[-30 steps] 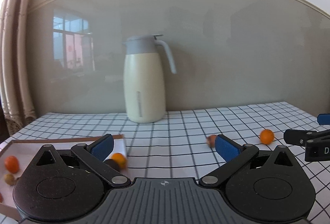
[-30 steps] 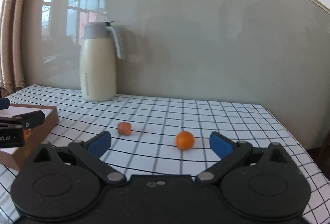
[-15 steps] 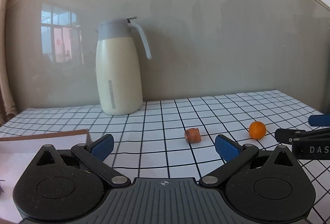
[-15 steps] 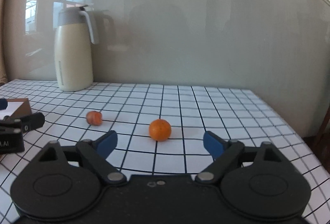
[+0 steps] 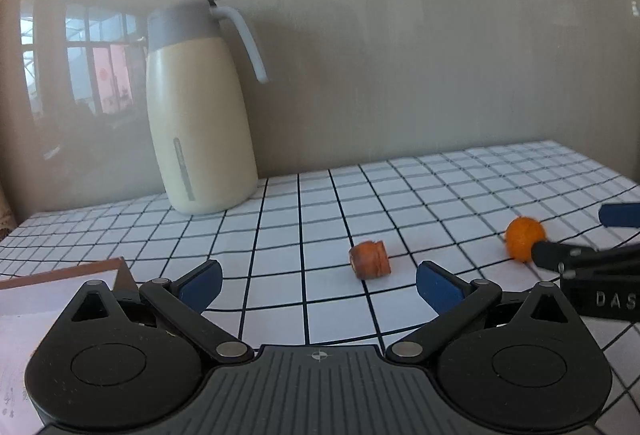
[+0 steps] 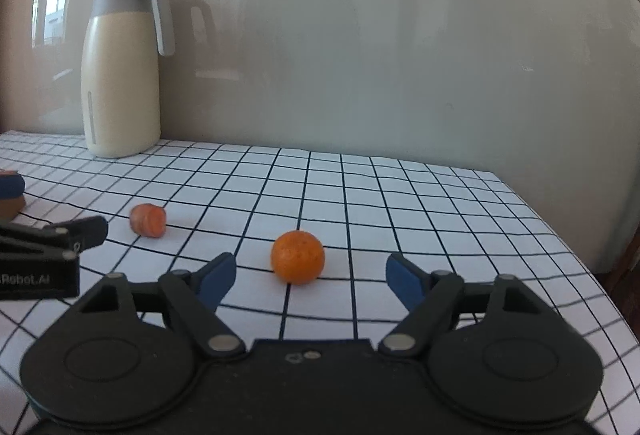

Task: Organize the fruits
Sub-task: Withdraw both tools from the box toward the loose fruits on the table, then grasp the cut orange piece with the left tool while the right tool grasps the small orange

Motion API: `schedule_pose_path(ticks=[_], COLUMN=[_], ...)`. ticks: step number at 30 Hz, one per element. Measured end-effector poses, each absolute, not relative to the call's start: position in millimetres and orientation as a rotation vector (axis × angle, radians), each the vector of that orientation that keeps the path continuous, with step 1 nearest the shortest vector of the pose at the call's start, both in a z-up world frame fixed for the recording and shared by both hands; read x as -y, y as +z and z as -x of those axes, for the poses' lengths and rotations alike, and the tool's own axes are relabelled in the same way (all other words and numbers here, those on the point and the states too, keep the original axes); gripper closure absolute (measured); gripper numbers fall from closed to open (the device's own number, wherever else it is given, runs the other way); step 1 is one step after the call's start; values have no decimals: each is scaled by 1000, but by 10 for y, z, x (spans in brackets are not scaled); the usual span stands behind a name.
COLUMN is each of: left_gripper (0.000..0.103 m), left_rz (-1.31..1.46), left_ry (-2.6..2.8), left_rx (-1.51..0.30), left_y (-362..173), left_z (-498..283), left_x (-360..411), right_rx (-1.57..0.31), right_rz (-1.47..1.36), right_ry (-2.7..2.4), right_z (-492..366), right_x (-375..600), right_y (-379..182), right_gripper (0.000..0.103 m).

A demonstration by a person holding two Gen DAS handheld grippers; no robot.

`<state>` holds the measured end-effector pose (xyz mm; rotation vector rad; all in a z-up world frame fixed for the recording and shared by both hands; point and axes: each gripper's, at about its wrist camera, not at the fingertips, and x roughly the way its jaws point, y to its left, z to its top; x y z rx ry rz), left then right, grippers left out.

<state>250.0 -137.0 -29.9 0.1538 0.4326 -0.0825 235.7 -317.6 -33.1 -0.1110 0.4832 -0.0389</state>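
Blue pads of my right gripper (image 6: 310, 281) are closing around the orange (image 6: 297, 256) without touching it. My left gripper (image 5: 318, 281) gapes, the reddish cut fruit piece (image 5: 369, 259) just ahead. Both fruits lie on the checked tabletop (image 6: 400, 195); farthest back stands a cream jug (image 5: 198, 131).

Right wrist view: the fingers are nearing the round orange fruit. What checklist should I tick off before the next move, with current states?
1. Round orange fruit lies between the right gripper fingers' line: ok.
2. Right fingers closing, pads not yet on the fruit: ok.
3. Fruit sits free on the black-gridded white tablecloth, nothing touching it: ok.
4. Left gripper open and empty, aimed near the reddish-brown cut chunk: ok.
5. The two grippers stay apart: ok.
6. Brown-edged tray has room: cannot tell.
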Motion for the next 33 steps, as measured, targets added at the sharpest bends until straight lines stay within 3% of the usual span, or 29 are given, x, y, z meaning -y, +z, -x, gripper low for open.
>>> schedule_pose_path(ticks=[6,13,15,22,31,33], left_gripper=[0,0,18,22,27,33], left_rz=[-144,-110,-111,-116,-126,-134], left_ry=[-93,-113,-119,-126,-143,-143], left_rx=[-473,-506,-520,-561,-607,-615], left_y=[-390,-416,-426,-461,-503,-512], left_z=[-2707,-2904,-2951,-3095,-3207,-3218], left_x=[1416,1504,1536,1610,1672,1687], right_rx=[-521,-560,-577,-616,-625,-627], right_rz=[95,77,88,104,90,86], right_ry=[-25,-8,-4,8,14,19], right_z=[-2542,-2684,-2726,-2826,-2856,-2869], right_x=[3161,3197,3184,3159,3181,3181], right_y=[-391,-423,-442,-467,-459,-461], right_gripper=[32,43,48,65,70,72])
